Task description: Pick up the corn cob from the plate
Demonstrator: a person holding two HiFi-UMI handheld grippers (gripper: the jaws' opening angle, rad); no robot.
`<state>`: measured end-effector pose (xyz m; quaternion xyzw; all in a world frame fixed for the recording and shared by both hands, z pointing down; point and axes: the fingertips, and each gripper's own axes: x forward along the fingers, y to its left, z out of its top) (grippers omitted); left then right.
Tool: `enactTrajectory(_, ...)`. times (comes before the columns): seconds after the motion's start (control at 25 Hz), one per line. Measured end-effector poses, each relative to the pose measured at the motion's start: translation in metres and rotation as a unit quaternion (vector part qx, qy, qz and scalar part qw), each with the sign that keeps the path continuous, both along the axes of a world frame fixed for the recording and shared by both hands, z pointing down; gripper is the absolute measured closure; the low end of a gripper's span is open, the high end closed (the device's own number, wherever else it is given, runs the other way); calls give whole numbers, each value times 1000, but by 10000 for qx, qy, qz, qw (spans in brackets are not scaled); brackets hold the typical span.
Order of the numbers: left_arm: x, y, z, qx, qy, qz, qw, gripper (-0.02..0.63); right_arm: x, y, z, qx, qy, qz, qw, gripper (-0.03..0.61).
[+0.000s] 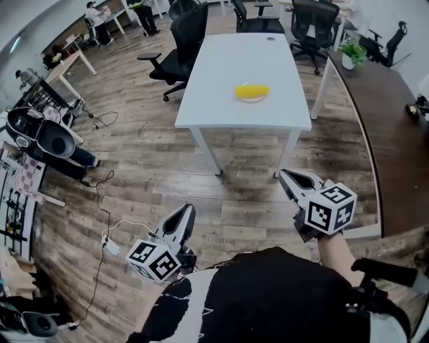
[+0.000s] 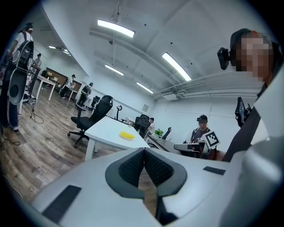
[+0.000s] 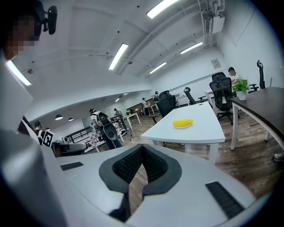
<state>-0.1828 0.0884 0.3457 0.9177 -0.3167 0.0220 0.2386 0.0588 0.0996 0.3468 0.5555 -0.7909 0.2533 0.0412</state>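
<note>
Corn cob [image 1: 252, 90] sits on a pale plate [image 1: 253, 99], roughly mid-span on the white tabletop [image 1: 221, 80], slightly toward its right edge. The tabletop has white legs and stands on a grey-brown plank floor [image 1: 154, 167].

Person stands on the near side, well short of the tabletop, so both tools are well apart from the plate.
- Left tool [image 1: 187, 209]: pads pressed together, nothing between them.
- Right tool [image 1: 284, 175]: same, pinched closed and empty.
- Both point toward the tabletop.

Room is an open office:
- Black office chair [image 1: 179, 47] at the tabletop's far left, more chairs [image 1: 312, 23] at its far end.
- Dark wood desk [image 1: 392, 127] along the right, with a potted plant [image 1: 352, 51] at its far end.
- On the left, black equipment [image 1: 43, 137], and a cable [image 1: 100, 201] running across the floor to a power strip [image 1: 110, 246].
- People [image 1: 97, 17] at desks in the far left corner.
- Strip lights [image 3: 117, 55] on a white ceiling.
</note>
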Motion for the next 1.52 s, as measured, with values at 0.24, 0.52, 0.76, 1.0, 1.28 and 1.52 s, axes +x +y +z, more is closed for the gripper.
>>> enactTrajectory(0.24,2,-13,3,-90,148,-69,9998,601,-5,-8,6,-116,70,-200,9997,563)
enactTrajectory(0.52,4,-21,3,-102,184,-79,9997,601,-3,-15,4,-110,119,-235,9996,563)
enactTrajectory(0.76,0,-21,-4,1,165,-109,9998,601,-5,-14,2,-60,92,-251,9996,563)
enactTrajectory(1.0,-4,-18,-9,66,177,-141,9997,601,-10,-9,-4,4,79,-267,9996,563)
enactTrajectory(1.28,8,-13,-8,50,167,-20,9998,601,-4,0,1,-36,-10,-157,9999,563)
enactTrajectory(1.52,10,-10,-3,-21,136,0,9999,601,-2,3,8,-126,-71,-148,9998,563)
